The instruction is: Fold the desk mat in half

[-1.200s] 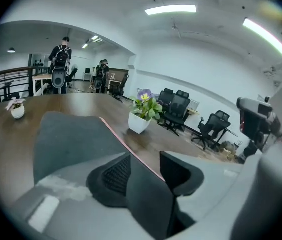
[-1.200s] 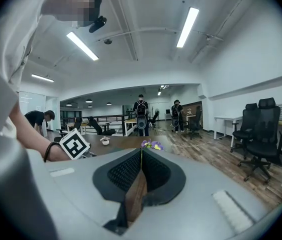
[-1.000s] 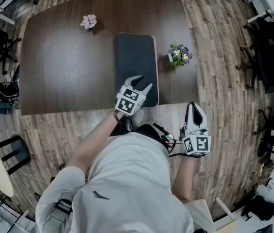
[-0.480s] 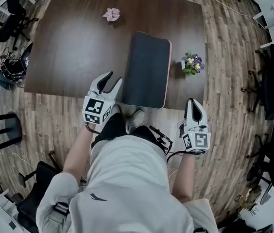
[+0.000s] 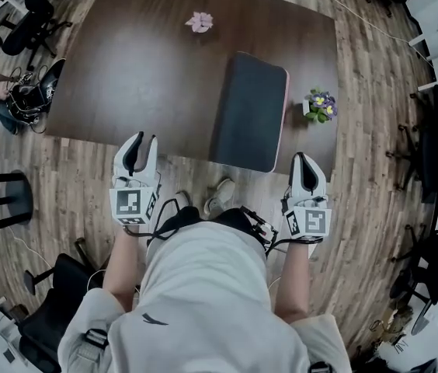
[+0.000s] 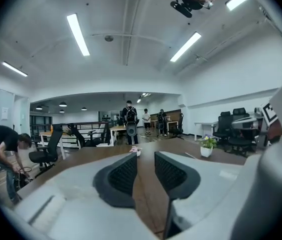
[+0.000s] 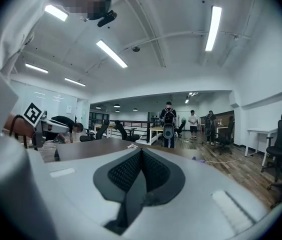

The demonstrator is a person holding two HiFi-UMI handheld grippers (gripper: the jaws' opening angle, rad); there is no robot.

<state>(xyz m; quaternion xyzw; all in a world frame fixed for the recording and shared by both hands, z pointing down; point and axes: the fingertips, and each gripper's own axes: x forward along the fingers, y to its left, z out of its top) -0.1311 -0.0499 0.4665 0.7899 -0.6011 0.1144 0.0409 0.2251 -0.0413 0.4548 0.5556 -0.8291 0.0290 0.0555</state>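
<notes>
Left hand-held gripper (image 5: 142,143) pulled back off desk mat (image 5: 250,111), jaws closing on nothing; right hand-held gripper (image 5: 306,162) pressed together. Mat looks folded, I think: done.

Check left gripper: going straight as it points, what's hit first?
Likely the bare table top, which the left gripper points slightly down across; its fingers have just been closing, nothing between them. The pink flower sits farther along; depth unclear.

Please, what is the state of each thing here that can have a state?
desk mat: folded, flat on the table, pink edge showing
left gripper: jaws apart, just been closing, nothing between
right gripper: jaws together, empty
potted plant: upright, beside the mat
</notes>
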